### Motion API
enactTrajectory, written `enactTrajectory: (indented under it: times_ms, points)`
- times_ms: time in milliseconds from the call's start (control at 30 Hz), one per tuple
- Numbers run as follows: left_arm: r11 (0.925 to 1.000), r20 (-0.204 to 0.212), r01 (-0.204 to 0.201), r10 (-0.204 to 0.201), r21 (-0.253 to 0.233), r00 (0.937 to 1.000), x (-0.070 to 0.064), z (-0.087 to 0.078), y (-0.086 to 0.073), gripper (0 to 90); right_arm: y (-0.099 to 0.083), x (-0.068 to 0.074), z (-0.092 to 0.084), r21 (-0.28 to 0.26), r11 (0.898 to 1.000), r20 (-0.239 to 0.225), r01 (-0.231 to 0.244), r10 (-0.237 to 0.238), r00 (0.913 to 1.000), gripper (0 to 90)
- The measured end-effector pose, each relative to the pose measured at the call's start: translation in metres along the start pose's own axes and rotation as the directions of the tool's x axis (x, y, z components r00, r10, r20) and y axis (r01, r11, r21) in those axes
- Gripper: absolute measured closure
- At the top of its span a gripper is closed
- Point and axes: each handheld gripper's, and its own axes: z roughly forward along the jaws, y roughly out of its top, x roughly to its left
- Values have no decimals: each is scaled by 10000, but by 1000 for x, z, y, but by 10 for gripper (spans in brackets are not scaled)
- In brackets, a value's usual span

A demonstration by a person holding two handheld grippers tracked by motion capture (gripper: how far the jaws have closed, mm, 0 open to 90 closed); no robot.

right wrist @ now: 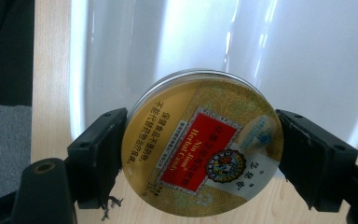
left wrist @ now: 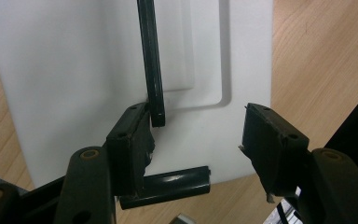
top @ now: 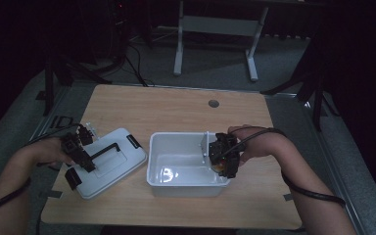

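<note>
1. The round herbal candy tin (right wrist: 202, 140) is sitting clamped in the right gripper (top: 223, 157), over the right end of the white plastic bin (top: 159, 182).
2. The left gripper (left wrist: 198, 140) is hovering with jaws apart over the white lid (top: 127, 164), left of the bin, one pad beside its black handle (left wrist: 150, 60).
3. Both are lying on the wooden table (top: 176, 107).

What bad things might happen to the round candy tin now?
The right gripper pinches the round tin only at its smooth edges, so it might slip and drop hard into the white box. It hangs near the box's right wall and might bump it.
</note>
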Motion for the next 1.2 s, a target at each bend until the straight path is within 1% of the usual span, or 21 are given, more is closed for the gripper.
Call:
enactTrajectory:
  times_ms: [67,167,300,400,500,600,667,700,733,767,833,900,933,1000,1033,1100,1133,1167,1200]
  points:
    - [10000,13,-1,1,14,10000,0,0,0,412,6,-1,5,-8,10000,-53,77,-77,10000,205]
    - [10000,35,0,0,12,10000,0,1,0,412,11,-3,8,-177,9998,-156,126,-129,9998,205]
    - [10000,47,28,-28,-4,10000,1,2,-1,412,19,-3,16,14,9996,-258,286,-286,9993,206]
    - [10000,33,18,-18,5,10000,1,2,-2,412,21,-4,27,274,9990,-375,347,-337,9987,205]
    - [10000,21,18,-18,15,10000,1,2,-2,413,19,-6,39,361,9991,-535,227,-208,9984,205]
    - [10000,35,13,-13,-35,10000,2,2,-2,414,18,-10,52,297,9995,-726,77,-55,9973,205]
    - [10000,49,29,-29,-24,10000,2,2,-2,414,18,-10,52,297,9995,-726,77,-55,9973,205]
    - [10000,52,27,-28,4,10000,3,3,-2,414,18,-10,54,298,9995,-761,47,-25,9971,205]
    - [10000,53,33,-33,-3,10000,2,4,-2,415,18,-13,61,331,9995,-854,7,22,9963,205]
    - [10000,53,33,-33,-3,10000,2,4,-2,415,18,-13,61,331,9995,-854,7,22,9963,205]
    - [10000,69,23,-24,30,10000,2,5,-1,416,18,-15,69,388,9992,-1008,-77,116,9948,205]
    - [10000,109,0,-1,19,9999,2,5,-1,416,18,-16,74,389,9992,-1084,55,-12,9941,205]
    - [10000,81,7,-8,30,10000,3,6,-1,416,18,-17,75,341,9994,-1251,-35,77,9921,206]
    - [10000,93,12,-12,33,10000,3,6,-1,416,19,-19,76,310,9994,-1164,-132,168,9931,205]
    - [10000,77,12,-13,68,10000,3,6,-1,416,19,-20,78,367,9991,-1192,-220,262,9925,205]
    - [10000,82,-5,5,73,10000,3,6,0,416,19,-21,80,461,9986,-1231,-250,305,9919,205]
    - [10000,79,-7,6,40,10000,3,6,0,416,19,-21,83,569,9981,-1220,-238,306,9921,205]
    - [10000,93,-9,8,29,10000,3,6,-1,417,21,-22,89,807,9964,-1276,-246,348,9912,205]
    - [10000,79,-12,12,20,10000,3,6,-1,418,21,-22,91,862,9960,-1293,-228,339,9910,205]
